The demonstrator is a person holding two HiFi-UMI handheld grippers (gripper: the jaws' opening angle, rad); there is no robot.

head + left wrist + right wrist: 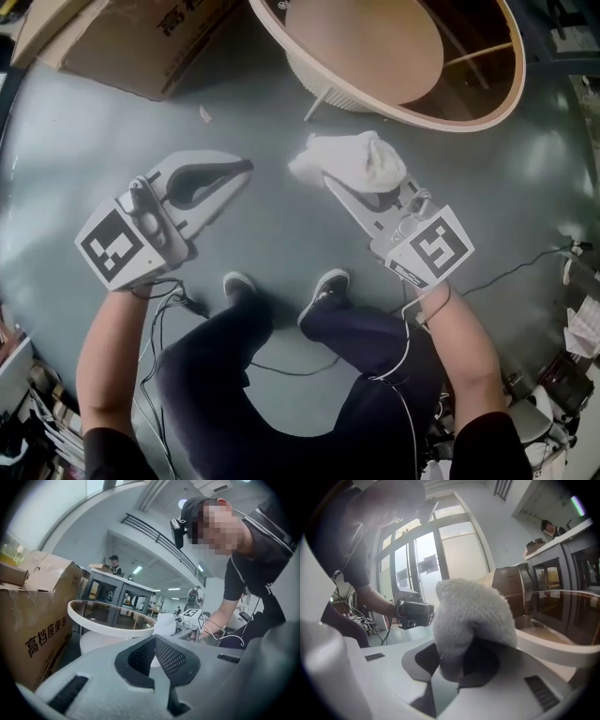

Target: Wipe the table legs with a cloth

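One grey floor (66,141) fills the head view, and on it stands a round glass-topped table (450,124), with a cardboard box (141,47) just beside it. The person stands over both tools. The left gripper (246,169) hangs low, well apart from the table, its jaws pressed together on nothing. The right gripper (330,180) has its jaws clamped on a bunched white cloth (354,157), which sits near the table's rim and close to what looks like a slim white leg (317,103) beneath it. Wiping seems about to begin, since cloth and leg are not yet touching. The next move likely calls for carrying the cloth under the rim and running it along the leg.
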